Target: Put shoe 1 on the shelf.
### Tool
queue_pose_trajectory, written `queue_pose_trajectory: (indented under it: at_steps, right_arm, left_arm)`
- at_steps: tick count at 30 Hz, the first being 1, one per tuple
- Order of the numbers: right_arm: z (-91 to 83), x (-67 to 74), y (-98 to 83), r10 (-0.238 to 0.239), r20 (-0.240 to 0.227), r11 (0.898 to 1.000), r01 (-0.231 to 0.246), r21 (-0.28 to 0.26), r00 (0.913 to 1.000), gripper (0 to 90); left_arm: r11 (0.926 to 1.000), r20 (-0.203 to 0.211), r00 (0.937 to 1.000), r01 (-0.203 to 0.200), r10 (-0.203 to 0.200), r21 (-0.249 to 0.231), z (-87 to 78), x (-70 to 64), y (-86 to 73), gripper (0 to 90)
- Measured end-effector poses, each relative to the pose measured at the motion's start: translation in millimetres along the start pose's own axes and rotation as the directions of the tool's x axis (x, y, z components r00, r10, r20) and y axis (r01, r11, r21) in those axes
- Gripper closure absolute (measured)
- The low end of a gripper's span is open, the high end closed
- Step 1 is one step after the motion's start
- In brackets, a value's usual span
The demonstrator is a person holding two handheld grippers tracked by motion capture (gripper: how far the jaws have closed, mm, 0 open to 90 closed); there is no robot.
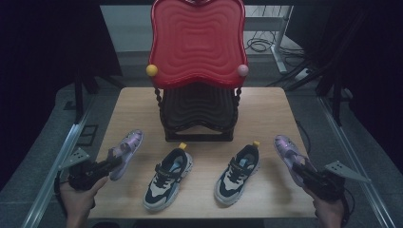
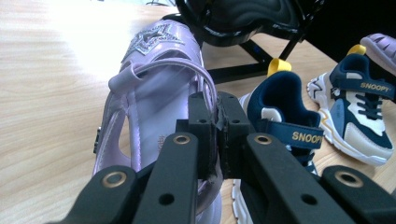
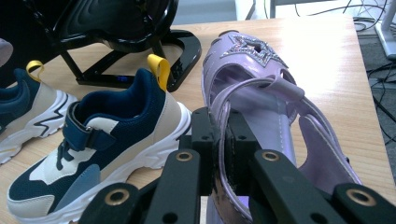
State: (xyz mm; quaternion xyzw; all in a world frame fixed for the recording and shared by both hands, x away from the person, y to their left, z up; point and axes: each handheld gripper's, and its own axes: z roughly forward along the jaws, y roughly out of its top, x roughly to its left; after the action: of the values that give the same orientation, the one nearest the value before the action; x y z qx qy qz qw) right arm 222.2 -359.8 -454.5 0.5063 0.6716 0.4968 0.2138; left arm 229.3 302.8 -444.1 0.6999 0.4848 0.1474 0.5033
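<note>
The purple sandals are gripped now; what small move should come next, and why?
Probably lift both sandals toward the rack. The left gripper pinches the left sandal, the right gripper pinches the right sandal, and the rack's shelves look free.

1. Left sandal (image 1: pixel 125 151): pale purple, with a silver glitter star on the toe.
2. Right sandal (image 1: pixel 288 153): same purple, same star.
3. Sneakers (image 1: pixel 167 179): navy, cream and white, yellow heel loops, gold "SNOOPY" lettering on the strap.
4. Rack (image 1: pixel 197 42): red rippled upper tray, black lower tray and frame.
5. Knobs (image 1: pixel 151 70): one yellow, one pink.
6. Table (image 1: pixel 266 107): light wood grain.
7. Gripper jaws: black.
</note>
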Motion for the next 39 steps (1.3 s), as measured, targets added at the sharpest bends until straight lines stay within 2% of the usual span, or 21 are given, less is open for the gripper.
queue_pose_trajectory:
  at_steps: [7, 22, 39]
  right_arm:
    - [1.3, 5.2, 4.6, 0.002, -0.021, 1.000, -0.002, -0.017, 0.9998, 85.0]
    - [8.3, 17.4, 15.9, -0.030, -0.063, 0.999, 0.028, -0.037, 0.9975, 85.0]
    - [19.4, 33.8, 29.3, -0.065, -0.123, 0.996, 0.057, -0.068, 0.9903, 85.0]
  left_arm:
    - [0.9996, 0.014, 0.9999, -0.004, 0.004, -0.028, -2.5, -4.7, 6.1, 86.1]
    - [0.9991, 0.030, 0.9993, -0.019, 0.021, -0.037, -0.4, -10.9, 12.8, 85.9]
    - [0.9982, 0.071, 0.9964, -0.043, 0.046, -0.042, 14.0, -24.6, 23.4, 85.7]
